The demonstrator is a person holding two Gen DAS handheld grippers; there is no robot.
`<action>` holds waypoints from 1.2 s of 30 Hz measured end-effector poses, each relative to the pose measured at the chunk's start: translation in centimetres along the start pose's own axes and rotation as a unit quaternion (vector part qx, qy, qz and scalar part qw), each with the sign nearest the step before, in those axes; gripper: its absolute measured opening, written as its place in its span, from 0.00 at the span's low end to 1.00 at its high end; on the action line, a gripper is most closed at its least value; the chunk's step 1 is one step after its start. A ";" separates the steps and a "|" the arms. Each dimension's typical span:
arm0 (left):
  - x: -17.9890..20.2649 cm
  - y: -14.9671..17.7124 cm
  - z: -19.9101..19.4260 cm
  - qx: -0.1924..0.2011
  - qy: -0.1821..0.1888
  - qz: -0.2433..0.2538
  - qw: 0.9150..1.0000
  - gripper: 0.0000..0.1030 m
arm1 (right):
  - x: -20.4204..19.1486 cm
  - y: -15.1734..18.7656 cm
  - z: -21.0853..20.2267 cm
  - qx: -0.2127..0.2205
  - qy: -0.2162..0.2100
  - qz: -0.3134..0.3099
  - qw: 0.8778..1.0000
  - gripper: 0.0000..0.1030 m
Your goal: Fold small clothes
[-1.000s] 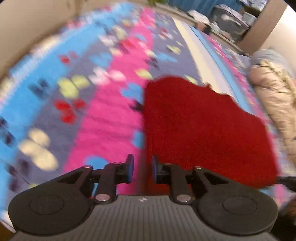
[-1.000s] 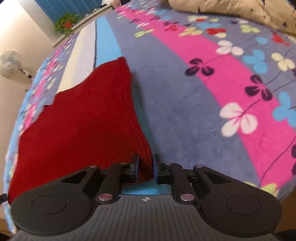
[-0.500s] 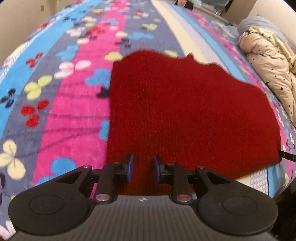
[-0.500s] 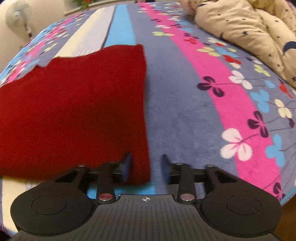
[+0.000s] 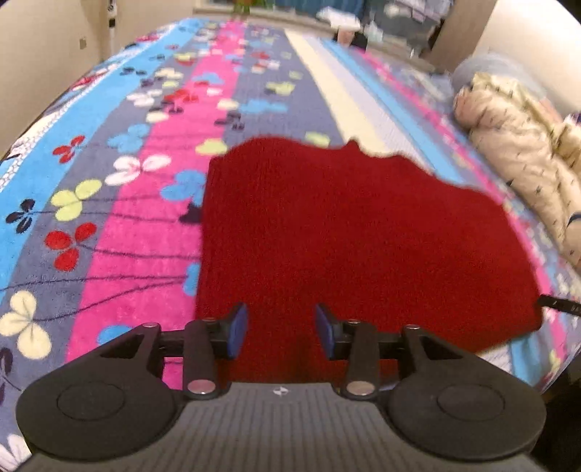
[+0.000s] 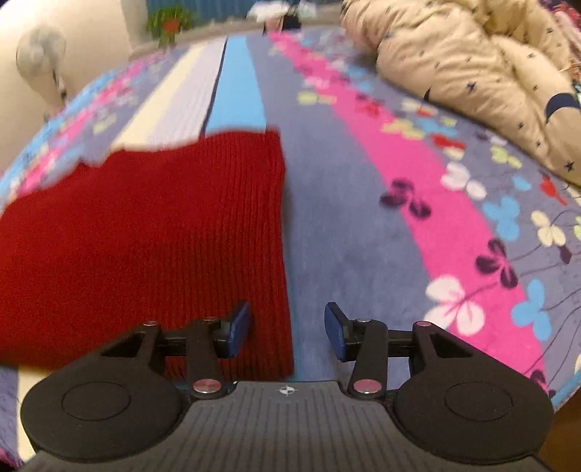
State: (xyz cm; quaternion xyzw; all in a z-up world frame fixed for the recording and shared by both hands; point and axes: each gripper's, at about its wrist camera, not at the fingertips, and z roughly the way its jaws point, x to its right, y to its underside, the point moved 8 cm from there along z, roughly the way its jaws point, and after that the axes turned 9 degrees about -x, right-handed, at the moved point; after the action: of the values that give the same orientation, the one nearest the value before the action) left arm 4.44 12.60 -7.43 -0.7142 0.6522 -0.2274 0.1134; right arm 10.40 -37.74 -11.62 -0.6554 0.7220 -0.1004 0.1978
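One red knitted garment [image 5: 356, 232], one striped floral blanket [image 5: 138, 225], one beige quilt [image 6: 472, 72], two tools, one fan [image 6: 40, 47].

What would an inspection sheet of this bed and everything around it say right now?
Surface: bed covered by a striped floral blanket.
Job's things: one red knit garment lying flat on the blanket, near the bed's front edge.
Clutter: beige star-print quilt bunched at the right side of the bed.
Grippers: left tool open, over the garment's near edge; right tool open, at the garment's right corner; neither is pinching cloth.
Cables: nothing seen.
Surroundings: standing fan and potted plant beyond the bed; blurred shelves or boxes at the far end.
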 end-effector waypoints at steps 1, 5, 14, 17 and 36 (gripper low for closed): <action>0.1 0.3 -0.4 0.006 0.006 -0.009 1.000 0.54 | 0.2 -0.3 -0.5 0.014 0.001 0.004 1.000 0.46; 0.9 1.6 -1.2 0.005 0.031 -0.040 0.999 0.60 | 1.3 -0.9 -1.6 0.040 0.018 0.023 0.999 0.46; 1.3 4.8 -0.7 0.001 0.027 -0.069 0.997 0.78 | 3.1 -1.4 -2.0 0.043 0.022 0.075 0.996 0.47; 0.7 6.2 0.6 -0.005 0.039 -0.096 0.995 0.78 | 2.7 -1.4 -2.3 0.047 0.017 0.070 0.996 0.47; -3.9 5.0 3.7 0.044 0.078 -0.294 0.952 0.86 | 3.5 -1.8 -3.7 0.063 0.002 0.081 0.995 0.47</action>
State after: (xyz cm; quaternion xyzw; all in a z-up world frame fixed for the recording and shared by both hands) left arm 1.56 15.32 -13.63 -0.8487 0.4096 -0.3337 0.0217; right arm 10.31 -41.83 -8.07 -0.5810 0.7652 -0.1311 0.2446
